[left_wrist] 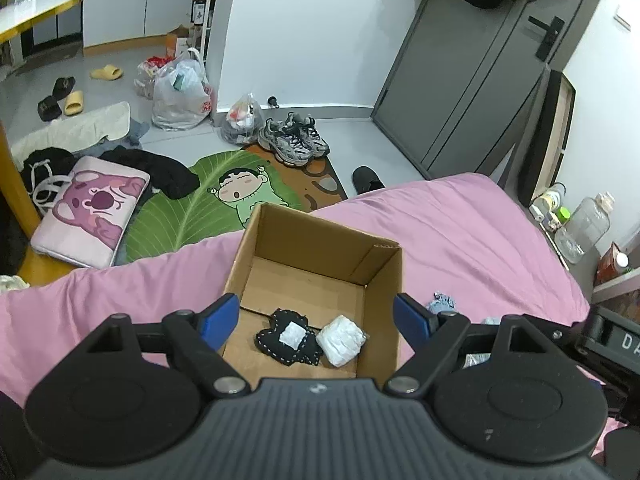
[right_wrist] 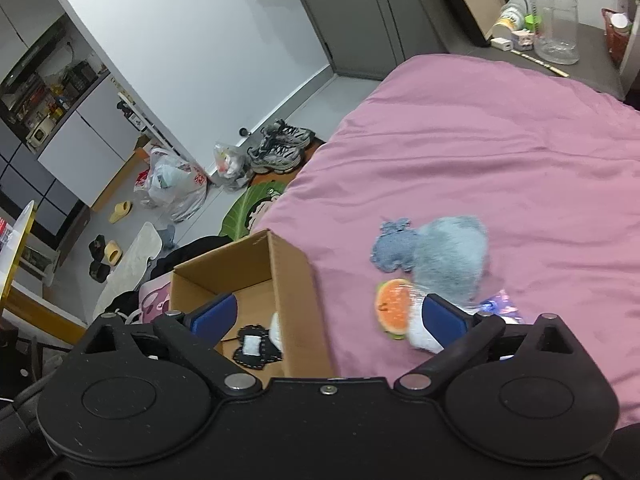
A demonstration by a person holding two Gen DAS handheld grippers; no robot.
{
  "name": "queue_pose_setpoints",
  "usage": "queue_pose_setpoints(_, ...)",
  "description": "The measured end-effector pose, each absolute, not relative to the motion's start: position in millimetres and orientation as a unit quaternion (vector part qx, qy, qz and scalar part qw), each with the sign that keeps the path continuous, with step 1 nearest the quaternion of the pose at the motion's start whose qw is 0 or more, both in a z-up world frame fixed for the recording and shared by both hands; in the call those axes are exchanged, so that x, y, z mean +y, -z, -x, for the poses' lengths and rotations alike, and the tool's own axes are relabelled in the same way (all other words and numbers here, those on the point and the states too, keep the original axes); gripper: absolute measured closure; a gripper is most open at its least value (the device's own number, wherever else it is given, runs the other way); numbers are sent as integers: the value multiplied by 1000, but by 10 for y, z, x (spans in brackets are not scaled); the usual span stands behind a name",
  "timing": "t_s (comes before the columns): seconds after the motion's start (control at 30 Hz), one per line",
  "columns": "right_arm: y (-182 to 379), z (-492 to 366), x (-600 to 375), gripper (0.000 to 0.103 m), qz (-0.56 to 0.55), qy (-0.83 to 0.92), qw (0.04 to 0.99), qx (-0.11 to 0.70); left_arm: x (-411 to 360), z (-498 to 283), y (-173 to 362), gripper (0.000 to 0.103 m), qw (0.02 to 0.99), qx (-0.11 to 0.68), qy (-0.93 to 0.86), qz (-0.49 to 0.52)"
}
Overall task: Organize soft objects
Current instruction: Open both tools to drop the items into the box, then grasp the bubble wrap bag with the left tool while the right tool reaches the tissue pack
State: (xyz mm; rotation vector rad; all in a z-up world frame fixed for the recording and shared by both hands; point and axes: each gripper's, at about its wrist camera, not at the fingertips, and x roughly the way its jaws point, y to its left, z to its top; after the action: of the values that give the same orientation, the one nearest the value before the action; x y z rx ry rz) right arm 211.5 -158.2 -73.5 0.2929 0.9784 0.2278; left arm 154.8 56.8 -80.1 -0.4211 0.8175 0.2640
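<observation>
An open cardboard box [left_wrist: 372, 270] stands on the pink bed [left_wrist: 460, 224]. Inside lie a black stitched soft piece with a white patch [left_wrist: 290, 338] and a white wrapped soft block [left_wrist: 342, 339]. My left gripper [left_wrist: 316, 318] is open and empty just above the box's near edge. In the right wrist view, the box [right_wrist: 292, 280] is at left. On the bed to its right lie a fluffy grey-blue plush [right_wrist: 452, 260], a flat blue knitted piece [right_wrist: 390, 250], an orange fruit-slice plush [right_wrist: 394, 308] and a white soft item [right_wrist: 422, 334]. My right gripper [right_wrist: 328, 316] is open and empty above them.
The bed edge drops to a floor with a green cartoon mat [left_wrist: 200, 204], a purple cushion [left_wrist: 92, 212], grey sneakers [left_wrist: 294, 140] and plastic bags [left_wrist: 180, 92]. A large clear bottle [right_wrist: 554, 20] and small items stand on a dark surface beyond the bed.
</observation>
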Motion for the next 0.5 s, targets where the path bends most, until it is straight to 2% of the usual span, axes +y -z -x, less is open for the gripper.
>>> queue_pose_setpoints(0.5,787,-1947,-2134,0,-130,-110,864,473,12,-1515,736,20,893,408,-112,155)
